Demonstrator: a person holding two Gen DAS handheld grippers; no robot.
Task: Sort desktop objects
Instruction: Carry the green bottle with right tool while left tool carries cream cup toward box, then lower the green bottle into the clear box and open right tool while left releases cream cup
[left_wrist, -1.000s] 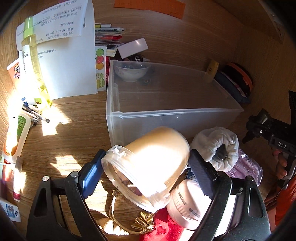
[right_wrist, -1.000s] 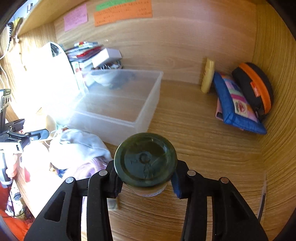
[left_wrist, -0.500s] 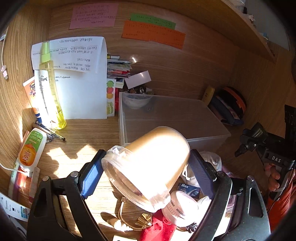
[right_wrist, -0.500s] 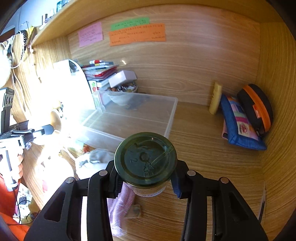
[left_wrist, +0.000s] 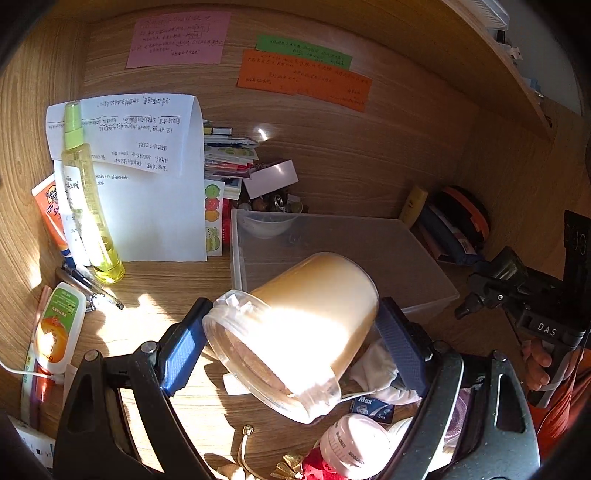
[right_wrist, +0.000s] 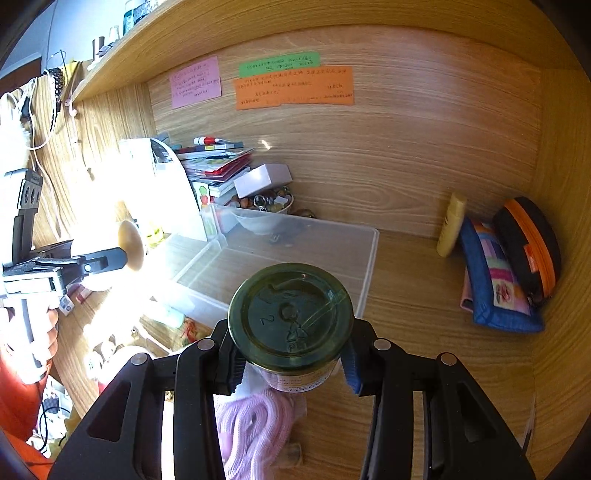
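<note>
1. My left gripper (left_wrist: 291, 343) clamps a tilted translucent cream plastic jar (left_wrist: 295, 332) above the wooden desk (left_wrist: 155, 291).
2. My right gripper (right_wrist: 291, 354) clasps a dark-green-lidded glass jar (right_wrist: 290, 317).
3. Beyond both, a clear rectangular plastic bin (left_wrist: 332, 251) sits near the desk's back edge.

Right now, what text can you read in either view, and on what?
"DAS": right gripper's body.
"Max": small blue box.
"2": green jar's base.
Sticky notes, paper sheet, tubes, bottle labels: too small or blurred to read.
</note>
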